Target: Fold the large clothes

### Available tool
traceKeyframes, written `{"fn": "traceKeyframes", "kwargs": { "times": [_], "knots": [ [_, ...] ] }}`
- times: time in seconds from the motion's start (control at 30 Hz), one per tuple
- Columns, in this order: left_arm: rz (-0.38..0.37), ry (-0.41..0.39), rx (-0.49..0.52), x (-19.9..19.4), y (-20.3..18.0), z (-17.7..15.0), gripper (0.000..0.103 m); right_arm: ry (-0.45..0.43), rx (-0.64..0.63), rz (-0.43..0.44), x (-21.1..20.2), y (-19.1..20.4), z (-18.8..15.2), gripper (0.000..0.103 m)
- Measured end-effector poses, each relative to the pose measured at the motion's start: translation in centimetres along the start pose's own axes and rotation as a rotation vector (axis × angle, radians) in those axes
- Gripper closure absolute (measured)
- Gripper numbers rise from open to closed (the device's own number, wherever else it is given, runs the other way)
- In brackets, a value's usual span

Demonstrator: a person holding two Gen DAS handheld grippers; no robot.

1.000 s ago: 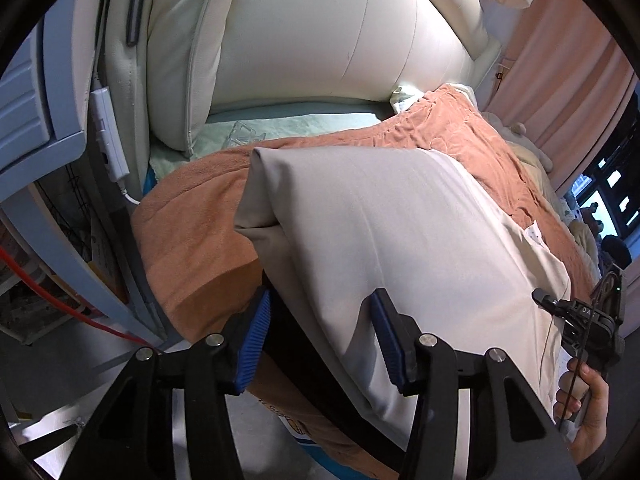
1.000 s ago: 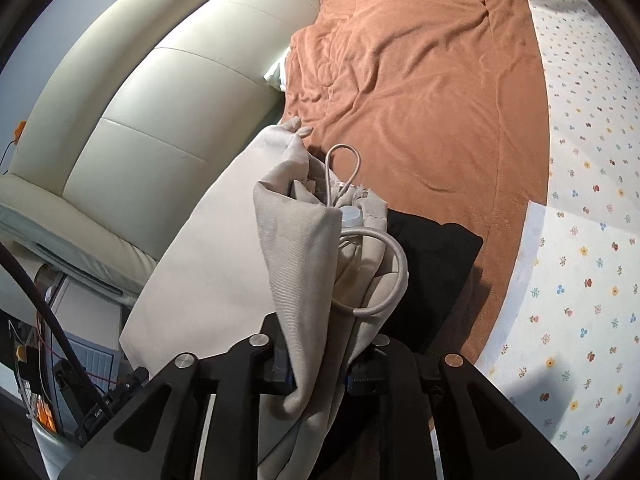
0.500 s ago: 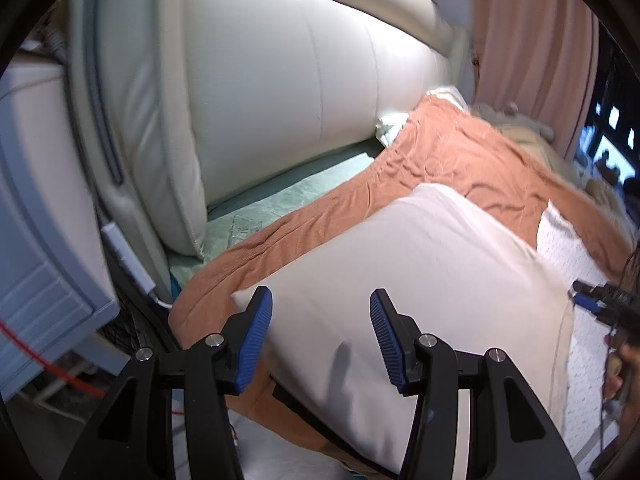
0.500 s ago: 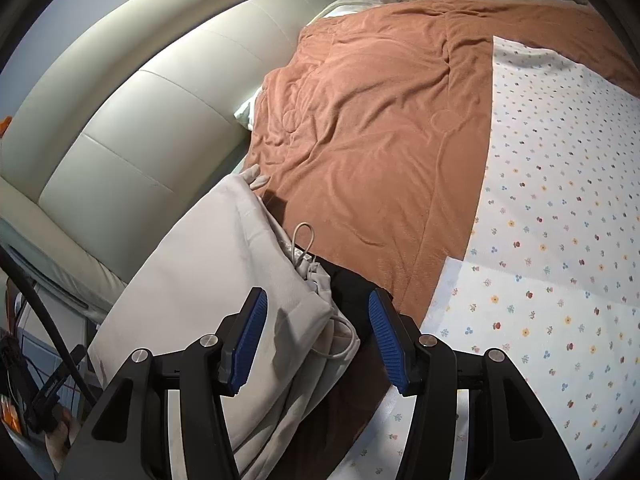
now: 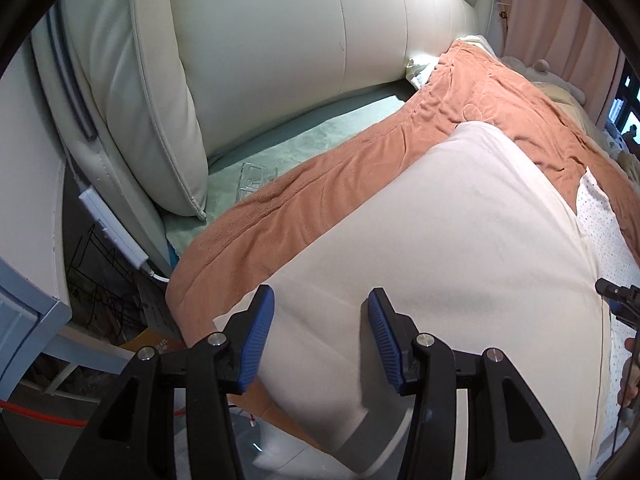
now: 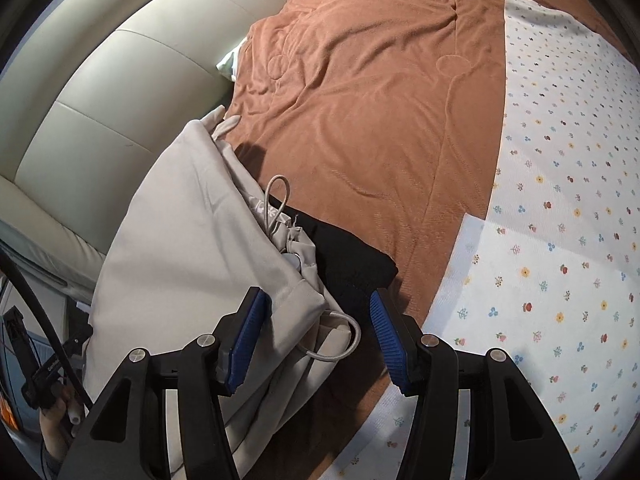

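In your left wrist view, the left tongs [image 5: 316, 332] stand spread above the folded beige cloth garment [image 5: 460, 248], their blue ribbed pads [image 5: 256, 336] clear of the fabric. The garment lies flat on the rust-orange fleece blanket [image 5: 320, 192] at the near edge of the bed, close to the cream padded leather headboard [image 5: 280, 40]. A white floral-print sheet [image 5: 600, 232] shows past the garment's far end.

In your right wrist view, the right tongs [image 6: 316, 332] have just been opening and now stand spread; the garment's bunched corner and its pale drawstring cord [image 6: 332, 344] lie between and below the pads, with nothing pinched. The garment [image 6: 180, 232] runs beside the headboard [image 6: 100, 80], and a black folded cloth [image 6: 352, 260] pokes out from beneath it onto the blanket [image 6: 380, 100]. The floral sheet [image 6: 560, 240] covers the right side.
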State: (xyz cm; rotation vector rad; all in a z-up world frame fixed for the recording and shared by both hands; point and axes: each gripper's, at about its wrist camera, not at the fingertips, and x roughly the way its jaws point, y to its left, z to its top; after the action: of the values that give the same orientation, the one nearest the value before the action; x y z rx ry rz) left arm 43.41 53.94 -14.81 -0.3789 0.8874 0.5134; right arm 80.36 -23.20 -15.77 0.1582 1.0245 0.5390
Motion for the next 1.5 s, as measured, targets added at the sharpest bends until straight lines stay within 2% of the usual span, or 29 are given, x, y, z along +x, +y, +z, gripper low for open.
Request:
{"fn": "traceKeyframes", "kwargs": {
  "times": [0.13, 0.3, 0.57, 0.6, 0.63, 0.67, 0.7, 0.73, 0.77, 0.8, 0.93, 1.1, 1.23, 1.37, 1.5],
  "knots": [
    [0.028, 0.002, 0.019, -0.7, -0.5, 0.3, 0.053, 0.001, -0.003, -0.028, -1.1, 0.6, 0.4, 0.051],
    [0.047, -0.125, 0.092, -4.6, -1.8, -0.2, 0.053, -0.036, -0.061, -0.04, -5.1, 1.8, 0.6, 0.051],
    [-0.017, -0.148, 0.071, -9.1, -3.4, -0.9, 0.053, -0.068, -0.125, -0.057, -11.2, 3.3, -1.5, 0.049],
    [-0.025, -0.147, 0.064, -9.7, -3.6, -1.1, 0.053, -0.071, -0.124, -0.056, -12.1, 3.2, -1.8, 0.045],
    [-0.034, -0.148, 0.06, -10.1, -3.8, -1.3, 0.053, -0.075, -0.122, -0.057, -12.9, 3.2, -1.9, 0.029],
    [-0.047, -0.152, 0.06, -10.8, -4.1, -1.6, 0.048, -0.084, -0.12, -0.055, -13.9, 3.0, -2.2, 0.013],
    [-0.057, -0.156, 0.06, -11.5, -4.5, -1.9, 0.041, -0.1, -0.124, -0.048, -15.2, 2.9, -2.5, 0.009],
    [-0.071, -0.161, 0.06, -12.2, -4.8, -2.2, 0.019, -0.112, -0.134, -0.047, -16.2, 2.9, -2.7, 0.009],
    [-0.086, -0.176, 0.061, -13.1, -5.2, -2.6, 0.003, -0.128, -0.154, -0.06, -17.5, 2.8, -3.2, 0.009],
    [-0.092, -0.196, 0.062, -13.9, -5.6, -3.0, 0.0, -0.141, -0.173, -0.077, -18.8, 2.8, -3.6, 0.008],
    [-0.122, -0.217, 0.051, -16.6, -6.9, -4.1, 0.0, -0.175, -0.172, -0.092, -23.4, 1.6, -5.0, 0.0],
    [-0.149, -0.229, 0.1, -19.8, -9.4, -5.7, 0.0, -0.231, -0.186, -0.092, -29.3, 0.9, -7.0, 0.0],
    [-0.192, -0.26, 0.097, -22.9, -10.4, -6.9, 0.0, -0.27, -0.191, -0.086, -33.6, 0.8, -9.2, 0.0],
    [-0.214, -0.292, 0.113, -26.0, -11.5, -8.6, 0.0, -0.294, -0.195, -0.055, -37.9, 0.6, -12.1, 0.0],
    [-0.25, -0.325, 0.098, -28.9, -12.2, -10.6, 0.0, -0.322, -0.198, -0.067, -41.9, -0.2, -15.4, 0.0]
  ]
}}
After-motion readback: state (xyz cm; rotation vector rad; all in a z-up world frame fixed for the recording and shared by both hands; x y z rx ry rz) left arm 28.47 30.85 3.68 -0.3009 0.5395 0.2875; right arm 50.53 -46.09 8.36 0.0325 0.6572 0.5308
